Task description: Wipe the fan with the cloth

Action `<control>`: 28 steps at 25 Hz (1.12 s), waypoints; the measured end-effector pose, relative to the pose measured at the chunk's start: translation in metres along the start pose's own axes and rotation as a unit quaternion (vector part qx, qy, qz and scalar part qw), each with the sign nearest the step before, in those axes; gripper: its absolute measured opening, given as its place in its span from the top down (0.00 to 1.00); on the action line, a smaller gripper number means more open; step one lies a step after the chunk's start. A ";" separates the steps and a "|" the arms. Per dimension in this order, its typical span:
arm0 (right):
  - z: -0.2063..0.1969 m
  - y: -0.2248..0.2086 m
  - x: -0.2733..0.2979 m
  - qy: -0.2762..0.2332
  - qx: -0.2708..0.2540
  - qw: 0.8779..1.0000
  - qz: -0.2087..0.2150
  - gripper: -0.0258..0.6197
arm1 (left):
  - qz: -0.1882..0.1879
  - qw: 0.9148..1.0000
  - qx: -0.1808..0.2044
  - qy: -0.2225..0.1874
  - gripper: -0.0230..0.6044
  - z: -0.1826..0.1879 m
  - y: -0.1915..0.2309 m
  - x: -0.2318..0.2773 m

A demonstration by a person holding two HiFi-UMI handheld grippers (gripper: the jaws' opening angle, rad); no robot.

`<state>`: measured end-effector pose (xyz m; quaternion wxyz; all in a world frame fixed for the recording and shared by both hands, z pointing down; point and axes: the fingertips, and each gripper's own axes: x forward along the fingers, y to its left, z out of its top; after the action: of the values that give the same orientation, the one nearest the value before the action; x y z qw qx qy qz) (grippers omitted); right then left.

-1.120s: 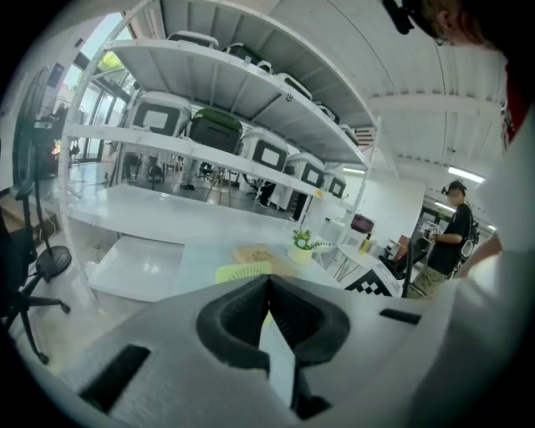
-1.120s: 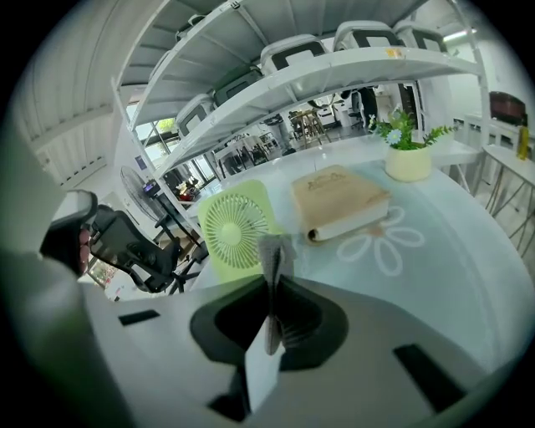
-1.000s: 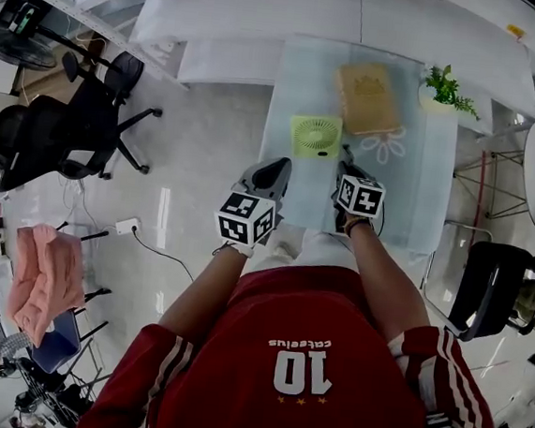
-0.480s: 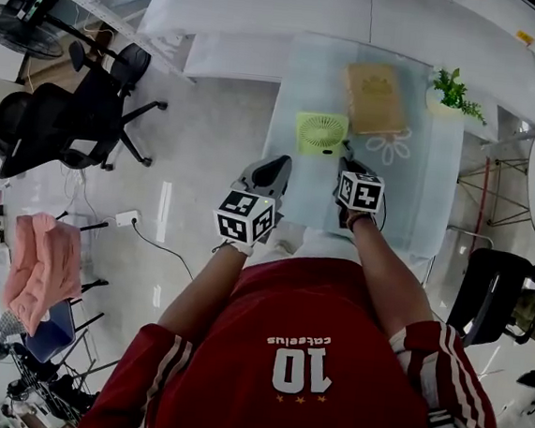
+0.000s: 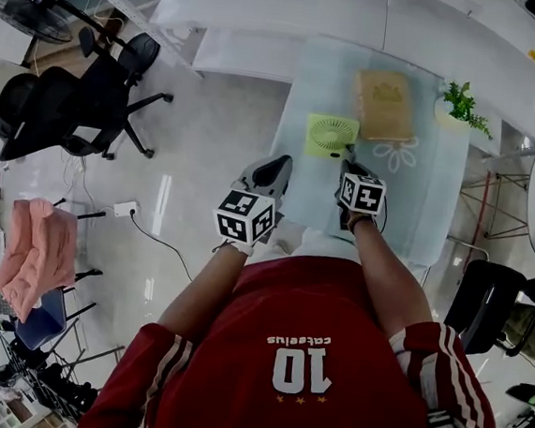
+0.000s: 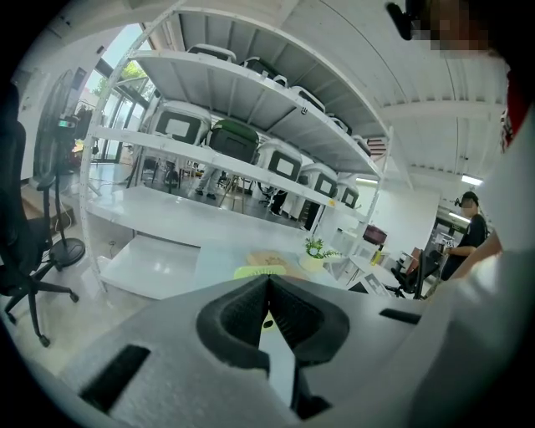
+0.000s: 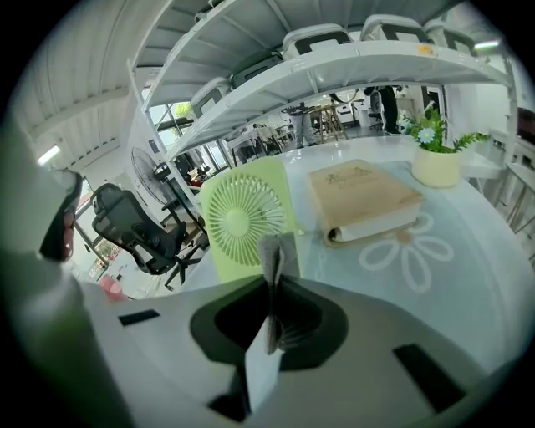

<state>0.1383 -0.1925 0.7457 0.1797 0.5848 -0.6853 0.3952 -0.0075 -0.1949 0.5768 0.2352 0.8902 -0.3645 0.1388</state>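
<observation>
right gripper view showed the right claw (image 7: 272, 288) clamped on a thin grey cloth (image 7: 271, 251). a fold stood up past the tips, likely pinched that way so a free edge could lead toward the fan (image 7: 240, 217). the green fan stood upright on the table (image 7: 476, 251) just ahead of that claw, its grille facing it. a tan book (image 7: 361, 199) lay beside it and a potted plant (image 7: 435, 159) stood further back. left gripper view showed the left claw (image 6: 267, 284) closed on nothing, probably kept aside as a spare. head view had both forearms reaching forward, the right over the table's near part, the left by its left edge. wiping had not begun, i judged; cloth and fan looked apart.
</observation>
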 end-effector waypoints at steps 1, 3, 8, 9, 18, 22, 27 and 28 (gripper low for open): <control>0.000 0.001 0.001 0.001 -0.001 1.000 0.002 0.92 | 0.001 1.000 -0.001 -0.001 0.96 0.000 0.001 0.000; -0.001 0.004 0.003 0.004 -0.002 1.000 0.005 0.92 | 0.003 1.000 -0.002 -0.003 0.96 0.001 0.003 -0.001; 0.000 0.011 0.007 0.008 -0.009 1.000 0.011 0.92 | 0.011 1.000 -0.005 -0.007 0.96 0.003 0.009 -0.006; 0.000 0.013 0.007 0.009 -0.010 1.000 0.012 0.92 | 0.012 1.000 -0.006 -0.007 0.96 0.004 0.010 -0.008; 0.001 0.034 0.017 0.020 -0.014 0.999 0.030 0.92 | 0.030 0.999 -0.021 -0.015 0.96 0.014 0.024 -0.024; 0.002 0.044 0.022 0.025 -0.018 0.999 0.037 0.92 | 0.038 0.999 -0.020 -0.014 0.96 0.015 0.031 -0.030; 0.004 0.052 0.029 0.031 -0.020 0.999 0.040 0.92 | 0.049 0.998 -0.026 -0.011 0.96 0.013 0.039 -0.039; 0.004 0.054 0.030 0.032 -0.019 0.998 0.040 0.92 | 0.052 0.998 -0.027 -0.011 0.96 0.012 0.041 -0.041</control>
<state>0.0805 -0.2155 0.7467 0.1968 0.5400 -0.7094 0.4078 -0.0646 -0.2032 0.5622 0.2480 0.8647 -0.4165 0.1313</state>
